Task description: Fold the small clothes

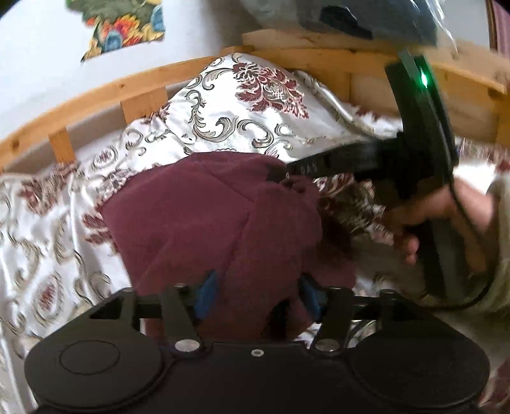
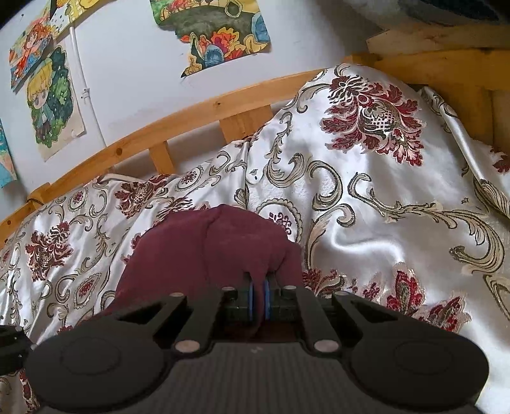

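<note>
A small maroon garment (image 1: 197,216) lies bunched on the patterned satin bedspread (image 1: 57,223). In the left wrist view my left gripper (image 1: 258,294) stands open at the garment's near edge, its blue pads wide apart with a hump of the cloth between them. My right gripper (image 1: 287,173) reaches in from the right, held by a hand (image 1: 424,213), with its tip at the garment's far right corner. In the right wrist view the right gripper (image 2: 258,297) is shut on a fold of the maroon garment (image 2: 204,242), the blue pads nearly touching.
A wooden bed rail (image 2: 197,108) runs along the far side, with the white wall and taped drawings (image 2: 220,35) behind it. The bedspread rises over a mound (image 2: 366,153) at the far right. A dark blue bundle (image 1: 366,16) sits above the wooden headboard.
</note>
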Motion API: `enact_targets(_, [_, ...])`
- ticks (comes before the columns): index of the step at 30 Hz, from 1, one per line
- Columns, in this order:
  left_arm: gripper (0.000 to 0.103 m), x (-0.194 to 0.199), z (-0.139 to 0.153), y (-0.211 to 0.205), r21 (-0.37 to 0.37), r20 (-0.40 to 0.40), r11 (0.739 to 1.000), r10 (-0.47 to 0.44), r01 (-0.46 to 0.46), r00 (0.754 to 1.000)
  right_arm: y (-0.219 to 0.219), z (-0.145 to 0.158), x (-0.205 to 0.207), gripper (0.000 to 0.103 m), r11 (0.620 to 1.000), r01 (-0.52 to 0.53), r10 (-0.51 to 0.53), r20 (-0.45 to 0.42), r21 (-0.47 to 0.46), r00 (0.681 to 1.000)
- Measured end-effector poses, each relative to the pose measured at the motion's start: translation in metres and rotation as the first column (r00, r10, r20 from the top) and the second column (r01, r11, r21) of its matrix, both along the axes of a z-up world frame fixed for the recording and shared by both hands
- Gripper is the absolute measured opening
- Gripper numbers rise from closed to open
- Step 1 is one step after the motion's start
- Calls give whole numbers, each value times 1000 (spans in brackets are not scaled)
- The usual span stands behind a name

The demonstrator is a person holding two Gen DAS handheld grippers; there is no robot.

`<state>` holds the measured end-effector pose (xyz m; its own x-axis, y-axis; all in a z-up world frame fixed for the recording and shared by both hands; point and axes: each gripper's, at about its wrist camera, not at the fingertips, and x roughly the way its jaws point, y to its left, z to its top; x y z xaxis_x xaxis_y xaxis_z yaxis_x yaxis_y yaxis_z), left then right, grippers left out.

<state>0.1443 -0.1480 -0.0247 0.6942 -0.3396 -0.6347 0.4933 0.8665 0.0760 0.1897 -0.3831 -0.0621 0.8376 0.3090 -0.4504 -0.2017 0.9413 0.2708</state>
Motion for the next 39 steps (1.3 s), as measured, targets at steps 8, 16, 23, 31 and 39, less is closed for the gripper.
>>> enact_targets(8, [63, -1, 2, -1, 9, -10, 1000, 9, -9, 1000, 4, -1, -3, 10, 1000, 0, 0, -2, -17, 1000])
enact_targets(16, [63, 0, 4, 4, -29, -30, 999, 20, -21, 999, 4, -2, -4, 10, 1000, 12, -12, 2, -24, 1000])
enact_targets(23, [67, 0, 4, 5, -47, -36, 999, 17, -19, 999, 5, -2, -4, 10, 1000, 12, -12, 6, -27, 1000])
enact_targets(31, [79, 1, 17, 41, -303, -116, 948, 66, -98, 991, 5, -2, -4, 10, 1000, 12, -11, 10, -27, 1000])
enact_targets(39, [86, 23, 20, 88, -438, -241, 820, 287, -368, 927, 5, -3, -1, 10, 1000, 7, -7, 6, -5, 1000])
